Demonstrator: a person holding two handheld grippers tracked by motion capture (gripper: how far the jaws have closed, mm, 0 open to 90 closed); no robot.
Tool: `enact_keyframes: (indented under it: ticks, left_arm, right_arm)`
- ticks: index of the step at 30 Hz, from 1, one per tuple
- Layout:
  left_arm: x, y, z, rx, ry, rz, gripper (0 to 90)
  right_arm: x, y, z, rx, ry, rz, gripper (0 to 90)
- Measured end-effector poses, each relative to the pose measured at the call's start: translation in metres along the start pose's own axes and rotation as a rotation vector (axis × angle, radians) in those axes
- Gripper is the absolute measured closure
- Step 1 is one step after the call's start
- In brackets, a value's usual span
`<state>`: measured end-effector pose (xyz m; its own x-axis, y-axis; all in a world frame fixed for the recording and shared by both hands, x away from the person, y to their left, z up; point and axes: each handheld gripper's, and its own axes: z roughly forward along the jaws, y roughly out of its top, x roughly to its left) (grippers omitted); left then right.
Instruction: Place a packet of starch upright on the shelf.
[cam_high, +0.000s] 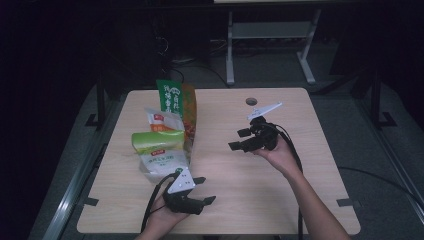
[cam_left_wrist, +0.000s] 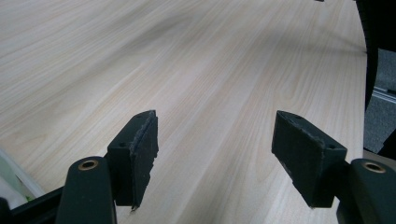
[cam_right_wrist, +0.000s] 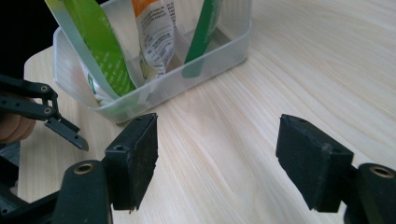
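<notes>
A clear plastic bin stands on the left half of the wooden table. Several snack bags stand upright in it: a tall green one, a white and orange one, a light green one and a white one. My left gripper is open just in front of the bin, near the table's front edge, with bare wood between its fingers. My right gripper is open at mid-table, pointing left toward the bin, and holds nothing.
A round cable hole sits near the table's far edge. Bare wood spreads over the right half. A white desk frame stands on the dark floor behind. The left gripper shows at the left of the right gripper view.
</notes>
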<state>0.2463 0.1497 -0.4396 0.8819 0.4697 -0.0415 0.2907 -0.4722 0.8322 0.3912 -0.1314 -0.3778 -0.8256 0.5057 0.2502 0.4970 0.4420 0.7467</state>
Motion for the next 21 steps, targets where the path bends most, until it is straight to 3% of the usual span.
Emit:
enact_keyframes:
  ticks: [9,21]
  left_arm:
    - [0.001,0.000,0.000,0.003,-0.001,-0.004,31.2]
    - [0.003,0.000,-0.001,0.008,0.006,0.001,31.0]
  right_arm:
    - [-0.003,-0.007,-0.013,-0.004,-0.020,0.021,27.9]
    - [-0.009,-0.033,-0.028,-0.016,-0.038,0.077,27.5]
